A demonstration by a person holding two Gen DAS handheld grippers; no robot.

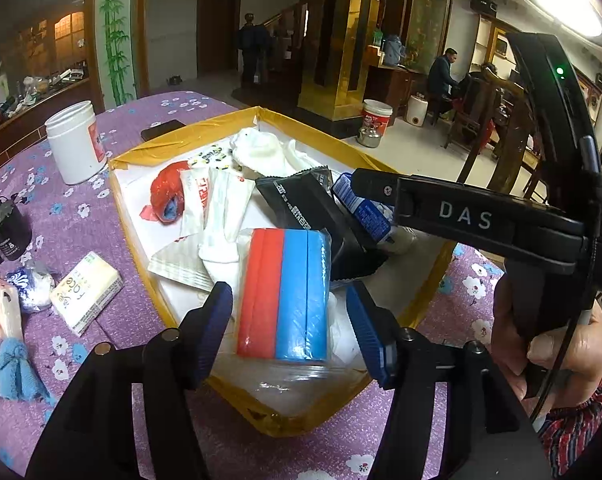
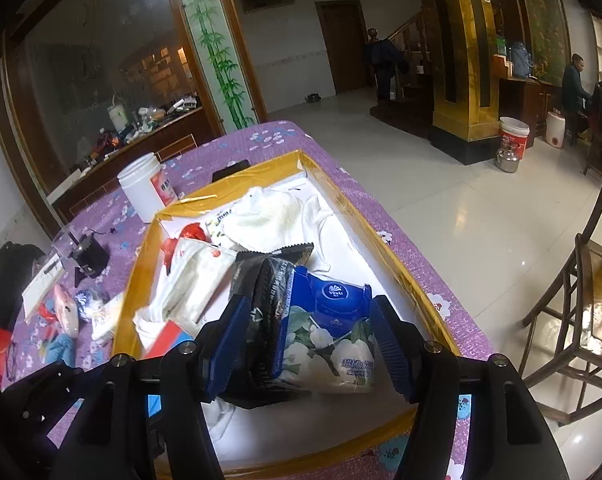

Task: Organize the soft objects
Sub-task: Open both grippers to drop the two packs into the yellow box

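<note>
A shallow box with a yellow taped rim [image 1: 149, 152] [image 2: 401, 256] sits on the purple flowered table and holds soft items. My left gripper [image 1: 291, 332] is open, its fingers on either side of a wrapped red and blue sponge pack [image 1: 285, 296] lying in the box, not touching it. My right gripper [image 2: 307, 348] is open around a blue and white Vinda tissue pack [image 2: 329, 332] and a black packet [image 2: 261, 292]. The box also holds a white cloth [image 2: 273, 216], white wipe packs [image 1: 217, 200] and a red bag [image 1: 169, 192].
Left of the box on the table lie a white tissue pack [image 1: 87, 292], a blue towel [image 1: 17, 364], a blue-patterned bundle [image 1: 31, 288], a black device [image 1: 9, 232] and a white jar [image 1: 77, 144]. A wooden chair [image 2: 573, 320] stands right of the table.
</note>
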